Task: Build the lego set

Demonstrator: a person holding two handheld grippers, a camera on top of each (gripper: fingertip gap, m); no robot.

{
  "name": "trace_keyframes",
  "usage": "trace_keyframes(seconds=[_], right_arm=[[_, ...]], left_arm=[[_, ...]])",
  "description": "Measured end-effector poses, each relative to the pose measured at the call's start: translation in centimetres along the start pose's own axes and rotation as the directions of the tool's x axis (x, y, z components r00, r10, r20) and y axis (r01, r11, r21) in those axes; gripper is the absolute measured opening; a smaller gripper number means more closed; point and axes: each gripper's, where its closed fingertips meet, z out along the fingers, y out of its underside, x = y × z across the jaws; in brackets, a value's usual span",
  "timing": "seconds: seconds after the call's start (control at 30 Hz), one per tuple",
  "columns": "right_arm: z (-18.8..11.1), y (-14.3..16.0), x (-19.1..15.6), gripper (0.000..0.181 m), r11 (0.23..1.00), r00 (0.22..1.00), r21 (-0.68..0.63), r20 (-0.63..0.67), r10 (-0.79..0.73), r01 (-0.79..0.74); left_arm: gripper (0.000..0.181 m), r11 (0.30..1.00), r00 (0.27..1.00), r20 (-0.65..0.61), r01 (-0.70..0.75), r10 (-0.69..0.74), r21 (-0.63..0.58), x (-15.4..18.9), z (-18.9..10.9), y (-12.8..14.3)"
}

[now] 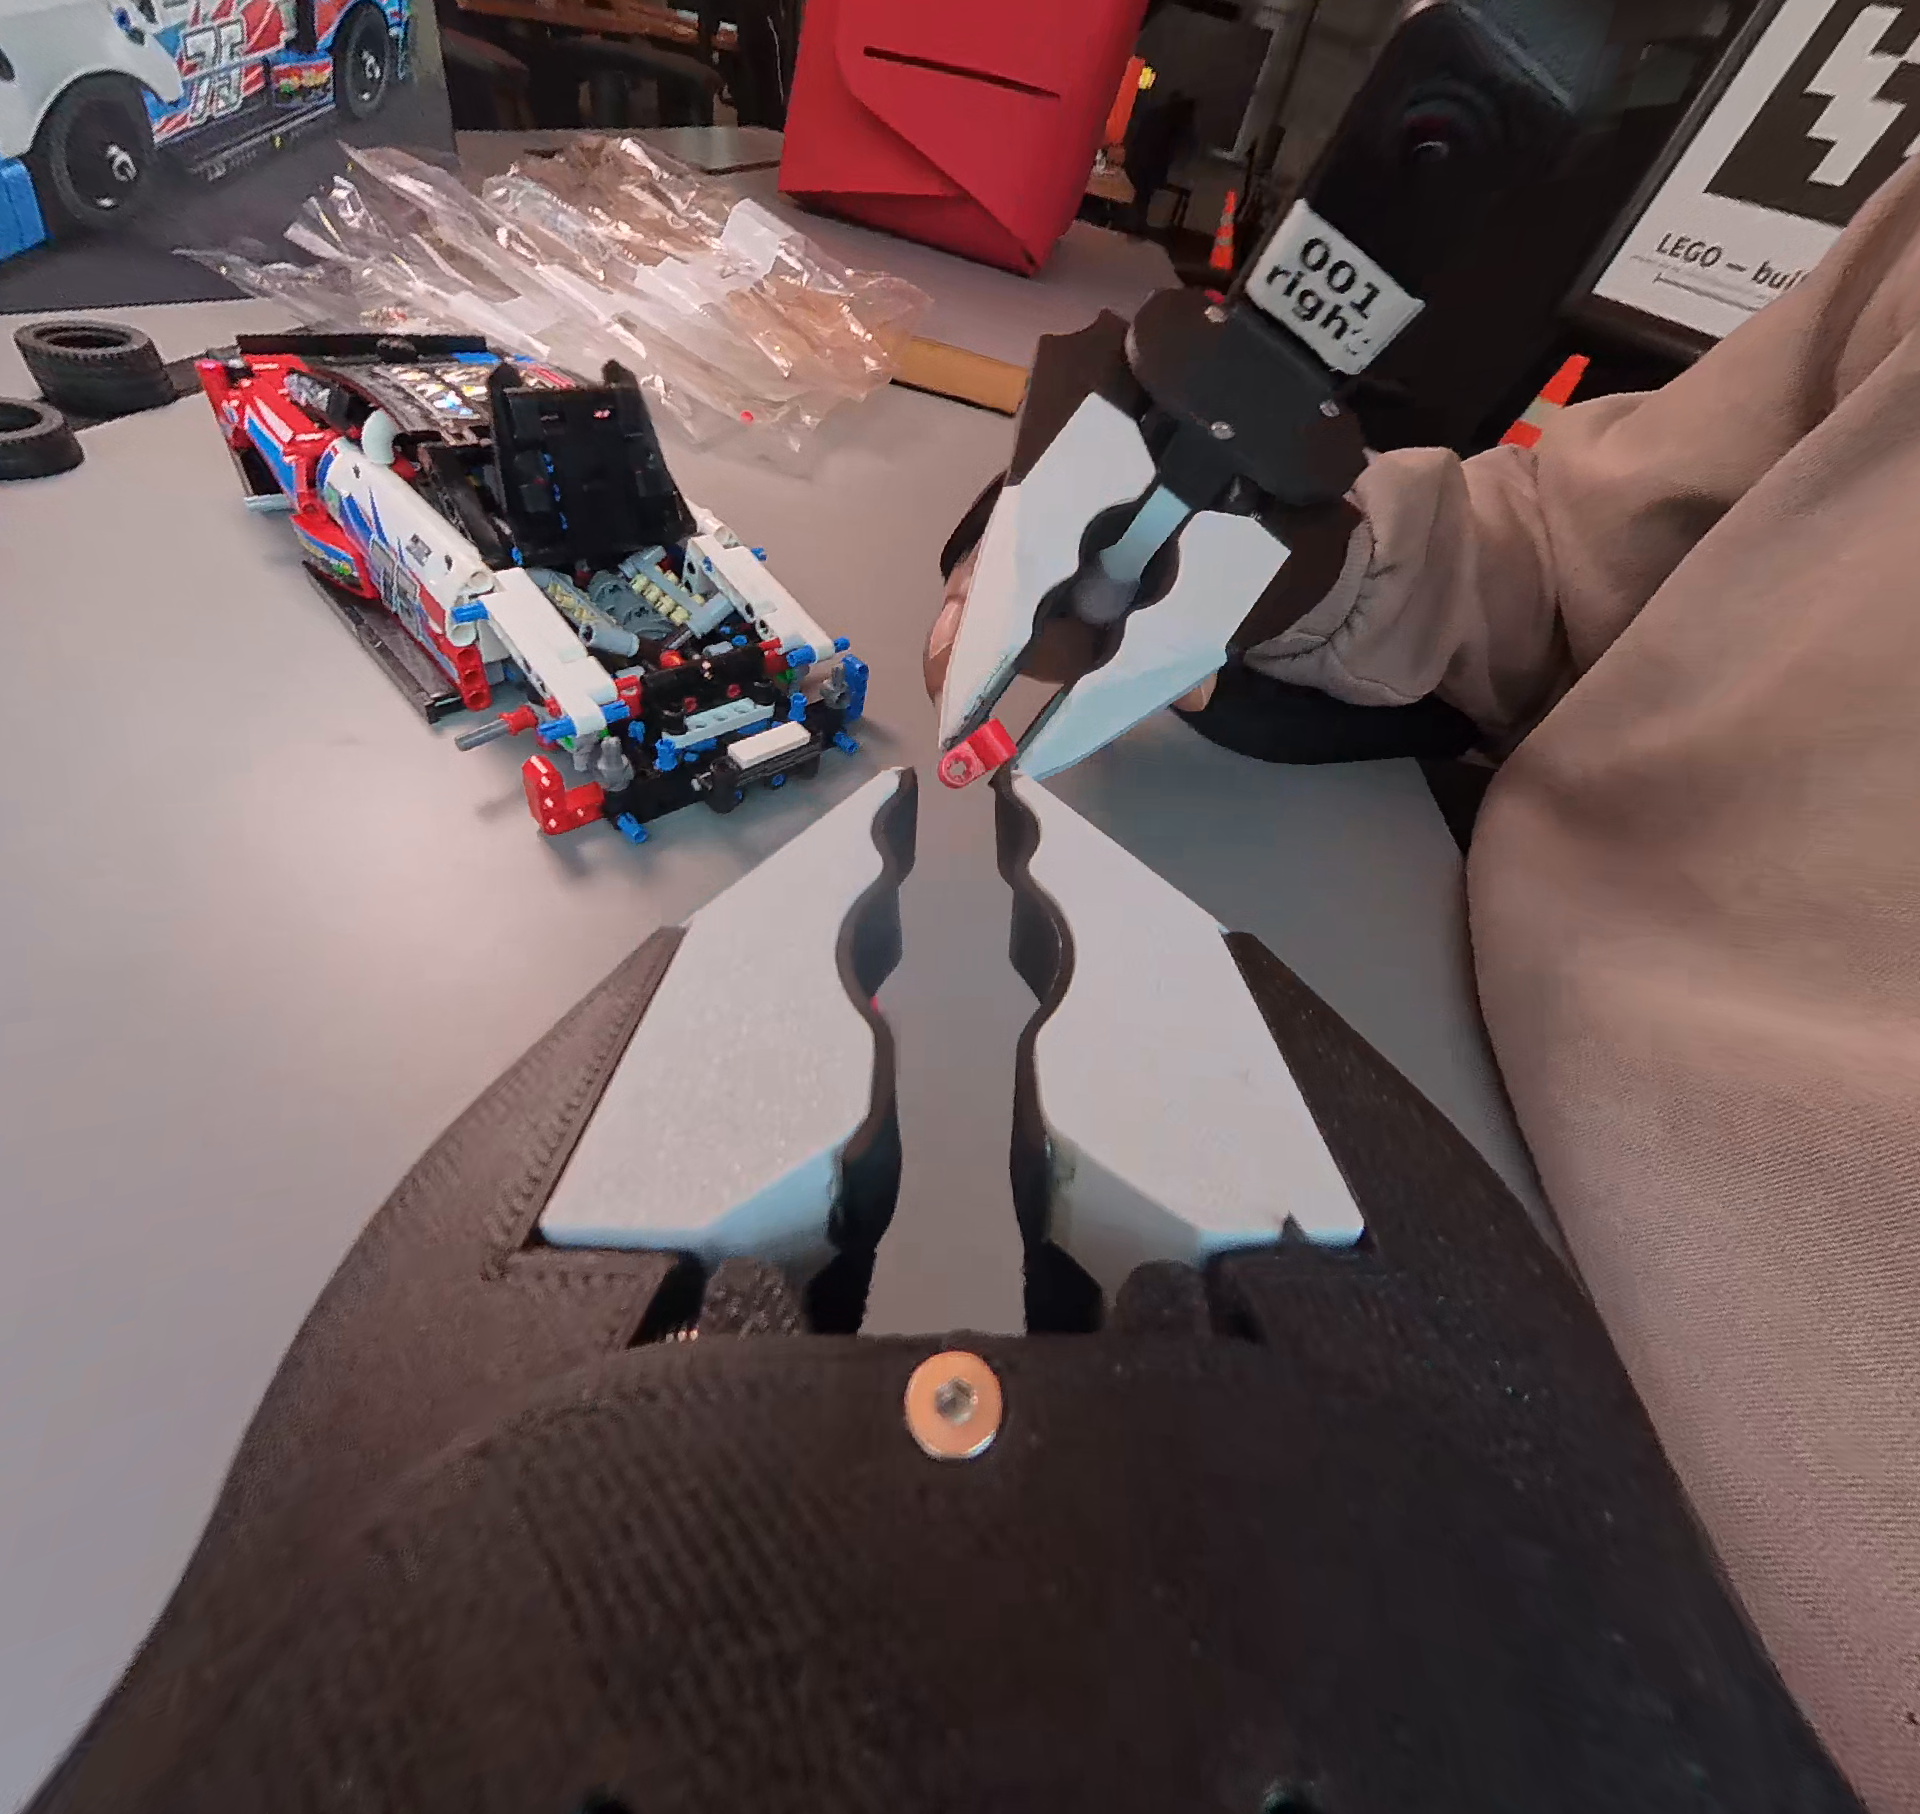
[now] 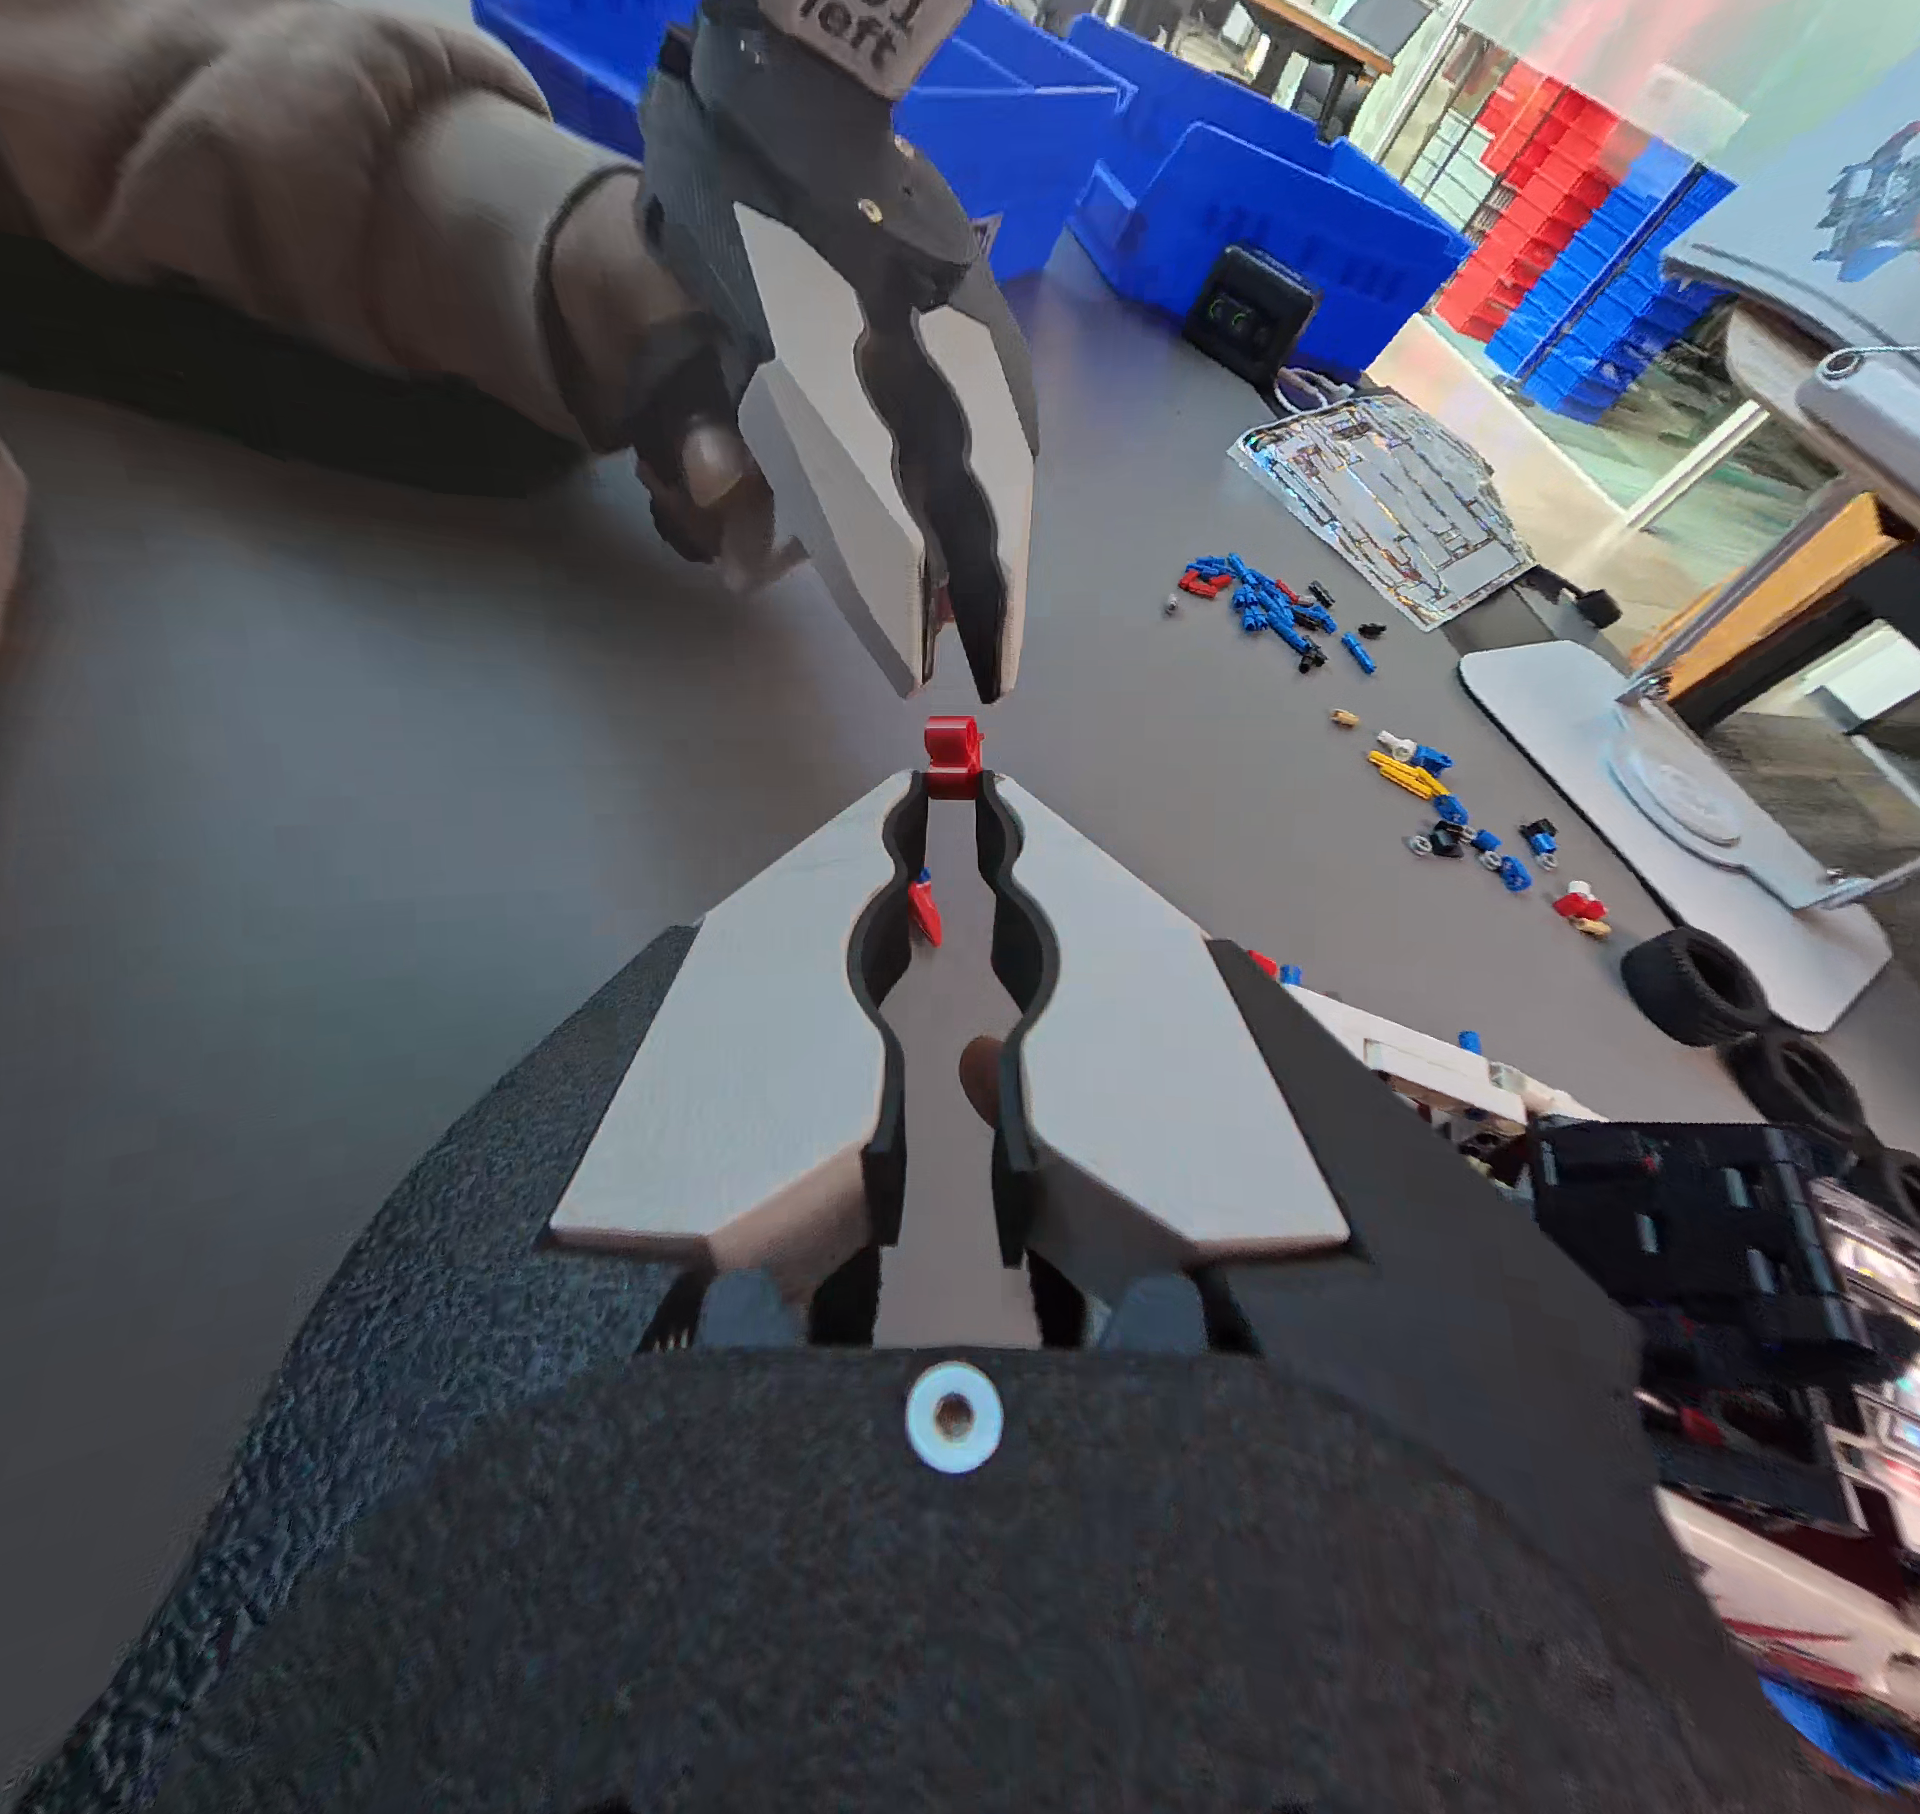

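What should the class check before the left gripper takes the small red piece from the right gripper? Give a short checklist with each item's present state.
1. Right gripper shut on the red piece: ok.
2. Left gripper open, nothing between its fingers: ok.
3. Left tips facing the piece, close by: ok.
4. Part of the piece sticks out past the right tips for gripping: ok.
5. Firmness of the right grip: cannot tell.
6. Car model lies clear of both grippers: ok.

Small red connector piece [image 1: 975,752] hangs above the grey table [image 1: 260,985], pinched at one end, holed end free. Half-built red, white and blue race car [image 1: 520,580] sits wheel-less, black hood raised.
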Motion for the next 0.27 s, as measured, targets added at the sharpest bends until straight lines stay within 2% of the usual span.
trace_keyframes(seconds=[0.17,0.27], right_arm=[[0.8,3.3,0.1,0.006,0.958,0.97,-0.171,-0.041,-0.239,0.229],[1.3,4.6,-0.2,0.006,0.925,0.949,-0.23,-0.025,-0.315,0.301]], left_arm=[[0.021,0.969,0.993,0.114,0.027,0.001,-0.244,-2.6,-0.5,4.0],[0.025,0.933,0.99,0.133,0.007,0.044,-0.359,-2.9,-0.4,6.1]])
